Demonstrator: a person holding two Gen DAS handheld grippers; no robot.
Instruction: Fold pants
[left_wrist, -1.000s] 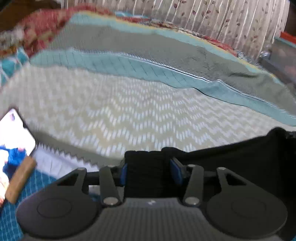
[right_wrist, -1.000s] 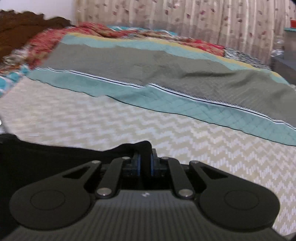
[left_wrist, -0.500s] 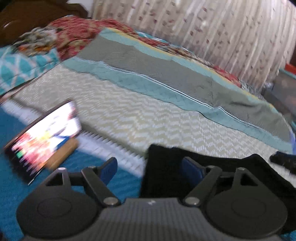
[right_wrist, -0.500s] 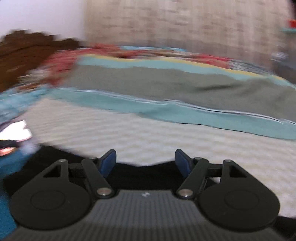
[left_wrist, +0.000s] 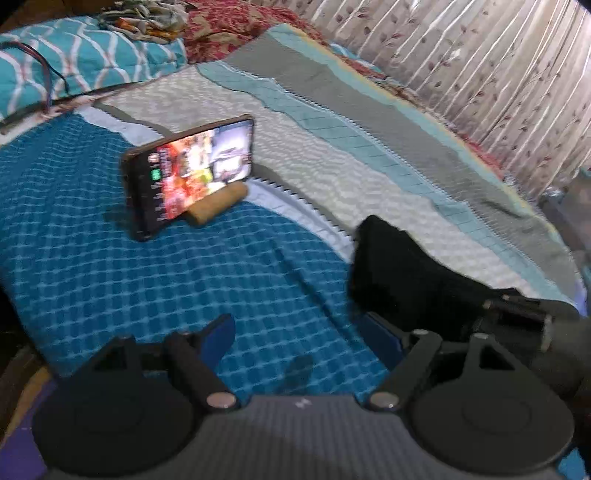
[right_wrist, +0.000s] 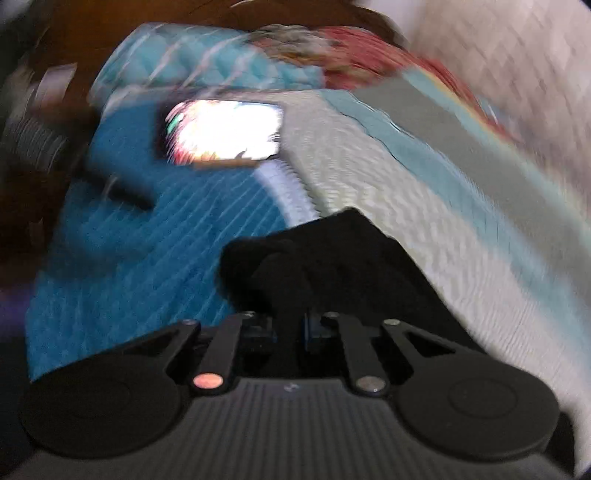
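Since a second ago the left gripper (left_wrist: 299, 332) has let go of the pants (left_wrist: 402, 266) and swung left, jaws now spread over bare blue bedspread (left_wrist: 147, 280). Right gripper (right_wrist: 290, 328) is clamped on a bunched black edge, likely to carry the next fold. Pants lie on the bed. Phone (left_wrist: 192, 177) stands propped nearby. No containers are visible.
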